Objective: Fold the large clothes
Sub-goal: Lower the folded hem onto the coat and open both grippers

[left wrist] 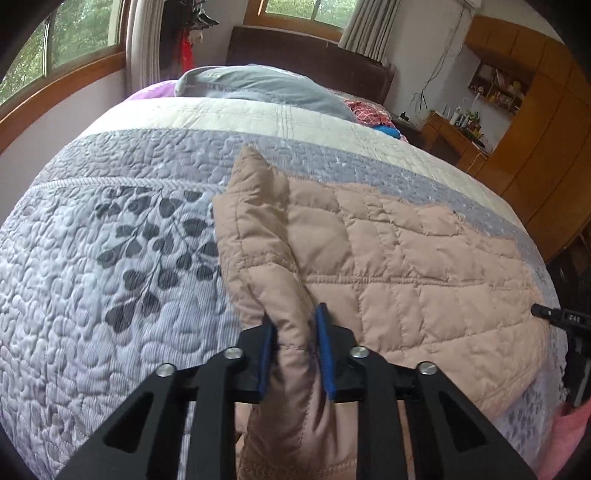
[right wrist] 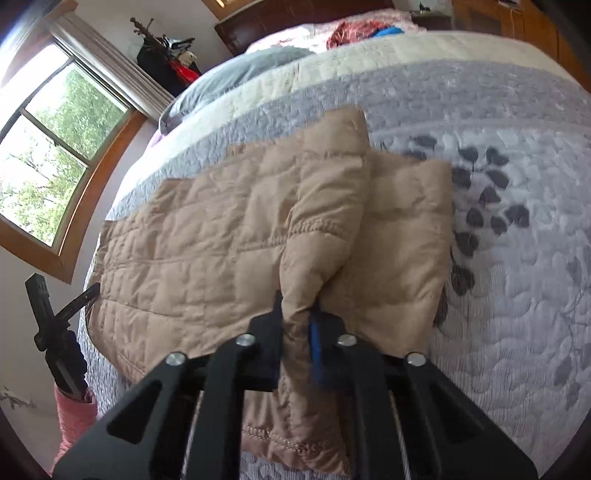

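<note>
We note a bed covered by a grey quilted bedspread (left wrist: pixel 110 295) with a dark leaf print and a cream band. Dark brown headboard (left wrist: pixel 314 55) at the far end. Wood-framed window (right wrist: pixel 55 155) on the pale wall, daylight and green trees outside; curtains (left wrist: pixel 369 29) hang beside. Wooden cabinets (left wrist: pixel 535 129) with cluttered shelves stand alongside.
</note>
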The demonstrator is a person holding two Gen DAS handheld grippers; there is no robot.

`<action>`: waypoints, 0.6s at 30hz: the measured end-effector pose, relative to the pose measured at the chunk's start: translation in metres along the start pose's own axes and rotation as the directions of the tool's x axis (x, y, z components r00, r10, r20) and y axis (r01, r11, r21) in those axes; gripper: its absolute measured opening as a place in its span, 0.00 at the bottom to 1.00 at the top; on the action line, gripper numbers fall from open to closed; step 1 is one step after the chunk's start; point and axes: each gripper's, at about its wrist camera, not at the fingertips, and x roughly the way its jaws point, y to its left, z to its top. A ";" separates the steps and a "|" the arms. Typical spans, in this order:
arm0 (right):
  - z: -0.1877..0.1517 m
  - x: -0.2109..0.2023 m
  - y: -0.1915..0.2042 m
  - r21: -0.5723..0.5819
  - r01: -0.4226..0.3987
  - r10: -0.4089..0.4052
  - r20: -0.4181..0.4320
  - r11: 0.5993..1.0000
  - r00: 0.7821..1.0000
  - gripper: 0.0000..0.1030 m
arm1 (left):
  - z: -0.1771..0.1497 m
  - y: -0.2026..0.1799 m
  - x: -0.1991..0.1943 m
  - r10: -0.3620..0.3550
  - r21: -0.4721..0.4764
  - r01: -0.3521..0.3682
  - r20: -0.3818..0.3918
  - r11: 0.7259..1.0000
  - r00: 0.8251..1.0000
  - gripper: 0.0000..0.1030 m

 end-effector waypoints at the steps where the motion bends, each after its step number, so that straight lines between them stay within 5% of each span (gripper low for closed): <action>1: 0.000 -0.004 -0.003 0.009 -0.006 0.006 0.010 1.000 1.000 0.07 | 0.005 0.002 0.001 -0.013 -0.015 0.013 0.007 1.000 1.000 0.16; 12: -0.008 0.030 -0.023 0.069 0.046 -0.042 -0.049 0.997 0.998 0.09 | 0.006 0.023 0.050 -0.033 -0.047 0.030 -0.076 0.998 0.997 0.21; 18: -0.020 -0.025 0.011 0.000 0.186 -0.185 0.092 0.983 0.978 0.22 | 0.004 0.023 0.002 0.048 -0.059 -0.048 -0.006 0.997 0.999 0.24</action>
